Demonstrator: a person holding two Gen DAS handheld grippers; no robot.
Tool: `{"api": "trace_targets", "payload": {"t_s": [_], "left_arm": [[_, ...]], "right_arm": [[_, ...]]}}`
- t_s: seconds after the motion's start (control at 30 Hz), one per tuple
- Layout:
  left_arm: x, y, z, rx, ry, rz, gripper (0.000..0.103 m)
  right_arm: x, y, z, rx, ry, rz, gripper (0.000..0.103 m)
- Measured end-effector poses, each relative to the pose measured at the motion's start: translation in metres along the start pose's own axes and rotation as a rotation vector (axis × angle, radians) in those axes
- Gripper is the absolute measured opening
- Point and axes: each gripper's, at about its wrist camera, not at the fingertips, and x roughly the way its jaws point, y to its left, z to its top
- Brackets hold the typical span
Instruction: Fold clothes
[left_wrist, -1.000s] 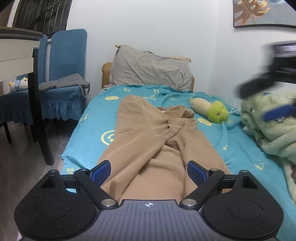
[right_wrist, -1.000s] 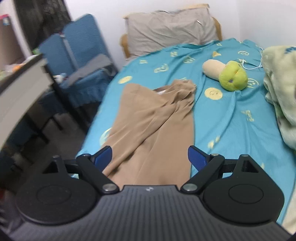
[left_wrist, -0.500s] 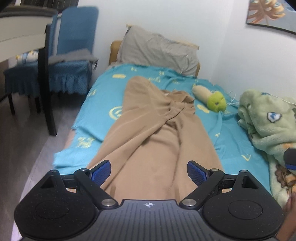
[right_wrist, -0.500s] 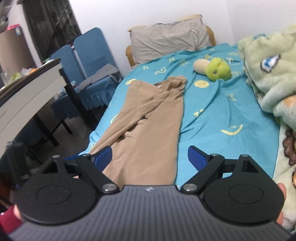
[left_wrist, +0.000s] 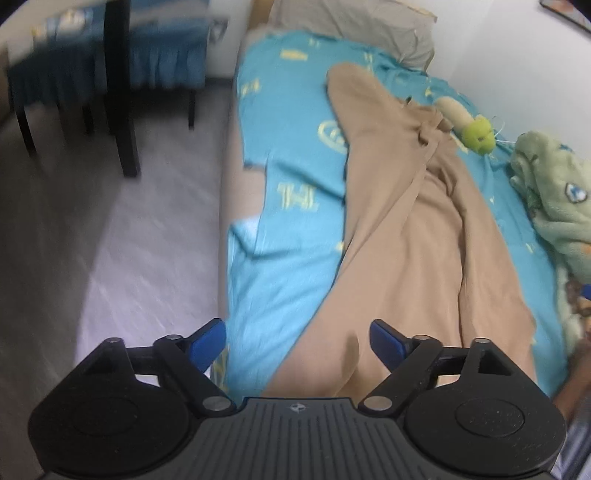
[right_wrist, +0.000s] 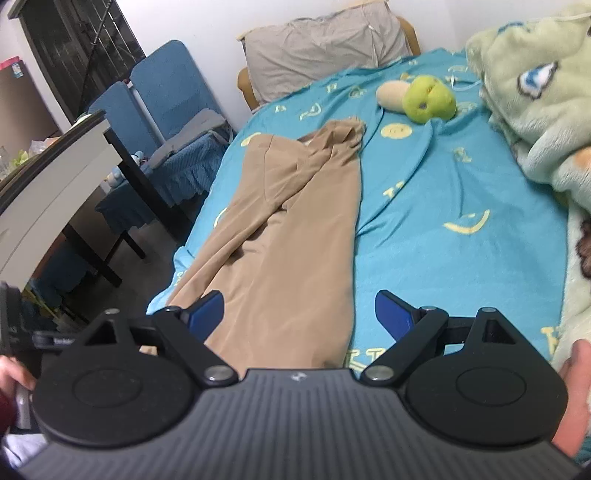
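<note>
Left tongs (left_wrist: 297, 341) hung over the near hem of the long tan fabric trousers (left_wrist: 413, 236), jaws wide but closing, pads clear of the cloth. Right tongs (right_wrist: 299, 314) gaped above the same hem, gripping nothing. Those trousers lay lengthwise, rumpled, on the turquoise yellow-patterned bedsheet (right_wrist: 443, 192), near the bed's left edge.

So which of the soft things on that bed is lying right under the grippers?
The tan trousers, spread lengthwise on the turquoise sheet; the green plush toy and grey pillow lie farther off.
</note>
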Motion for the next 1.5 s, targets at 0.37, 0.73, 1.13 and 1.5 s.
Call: {"api": "trace_targets", "payload": {"t_s": [0.37,0.73,1.13,1.5], "left_arm": [[0.02,0.045,-0.033,-0.091,0.079,-0.129,0.061],[-0.021,-0.009,-0.031,0.179,0.053,-0.03,0.004],[-0.1,-0.193,-0.042,0.598,-0.075,-0.136,0.003],[-0.024,-0.197,-0.054,0.406,0.127,-0.146,0.049]], "right_arm": [[0.014,0.003,-0.003,0.017,0.038,-0.021,0.09],[0.018,0.001,-0.002,0.025,0.056,-0.022,0.09],[0.022,-0.015,-0.004,0.115,0.083,-0.014,0.09],[0.036,-0.044,-0.019,0.322,0.23,0.049,0.09]]}}
